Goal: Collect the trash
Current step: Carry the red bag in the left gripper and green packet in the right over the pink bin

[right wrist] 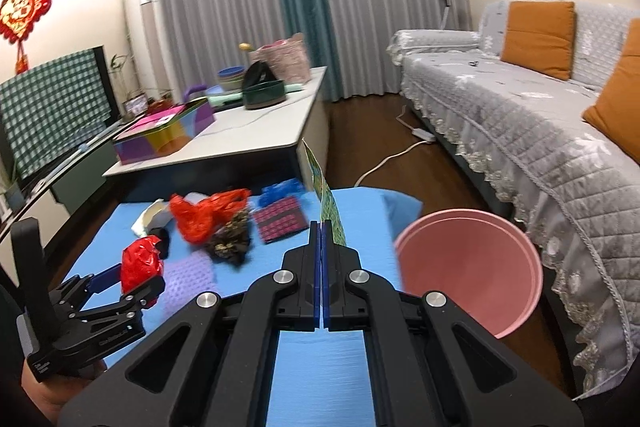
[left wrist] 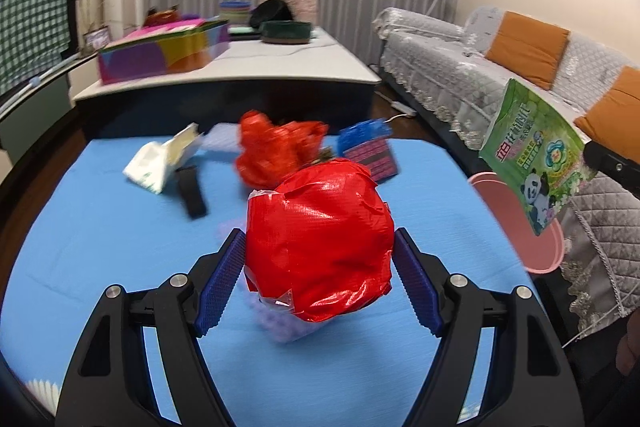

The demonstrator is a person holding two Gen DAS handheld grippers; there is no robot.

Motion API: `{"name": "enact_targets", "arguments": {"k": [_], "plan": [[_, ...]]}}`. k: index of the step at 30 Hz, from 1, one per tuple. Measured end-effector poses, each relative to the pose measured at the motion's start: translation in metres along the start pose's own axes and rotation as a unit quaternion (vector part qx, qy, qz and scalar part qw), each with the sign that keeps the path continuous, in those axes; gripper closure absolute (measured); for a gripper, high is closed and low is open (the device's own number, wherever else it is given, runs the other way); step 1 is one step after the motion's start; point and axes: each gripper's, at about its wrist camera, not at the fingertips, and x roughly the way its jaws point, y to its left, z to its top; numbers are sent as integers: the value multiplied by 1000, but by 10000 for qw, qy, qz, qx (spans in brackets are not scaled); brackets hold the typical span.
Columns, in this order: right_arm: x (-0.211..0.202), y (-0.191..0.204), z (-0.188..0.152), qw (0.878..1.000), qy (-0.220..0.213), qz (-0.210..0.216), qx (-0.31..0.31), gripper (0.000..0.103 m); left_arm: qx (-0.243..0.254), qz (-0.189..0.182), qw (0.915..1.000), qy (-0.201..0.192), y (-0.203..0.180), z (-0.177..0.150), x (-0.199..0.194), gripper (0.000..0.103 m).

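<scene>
The left gripper clamps a red foil wad at frame centre; the right gripper pinches a green panda-printed packet, its Chinese lettering unreadable.

Cloth: plain sky blue. Ball: glossy red, clear film at edges. Bag: red-orange. Packet: green, panda print, pink and yellow lettering. Bin: pink. Wrapper: magenta squares on dark ground. Mat: lilac, dotted texture. Gripper pads: dark blue, ribbed; frames black. Cushions: orange. Sofa cover: grey, quilted. Screen cover: green-white check.
</scene>
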Motion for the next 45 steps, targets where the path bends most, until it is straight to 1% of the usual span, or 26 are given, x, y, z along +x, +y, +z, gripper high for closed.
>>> {"name": "enact_targets", "arguments": {"k": [4,12,15,20,25,28,33,39,45], "plan": [[-3,-20,5,9997,-82,-227,93,103,53,-265,9996,-60,-19,11,7,31],[-8,-69,15,9961,-243,-810,255,102,354,-799,9961,-117,-72,31,32,31],[-8,-88,19,9940,-256,-1022,302,102,501,-1030,9933,-163,-95,40,42,31],[-4,-120,23,9908,-214,-1250,467,102,744,-1412,9870,-210,-134,54,59,31],[3,-143,25,9880,-172,-1386,663,102,1004,-1732,9795,-216,-169,63,81,31],[10,-151,26,9870,-124,-1459,665,102,1114,-1870,9759,-148,-187,64,96,31],[20,-160,24,9855,-22,-1525,746,102,1267,-2027,9710,-15,-204,60,114,31],[27,-163,22,9845,60,-1577,763,102,1345,-2116,9679,166,-216,53,131,31],[33,-165,20,9842,126,-1597,759,102,1384,-2159,9663,223,-220,51,138,31]]}}
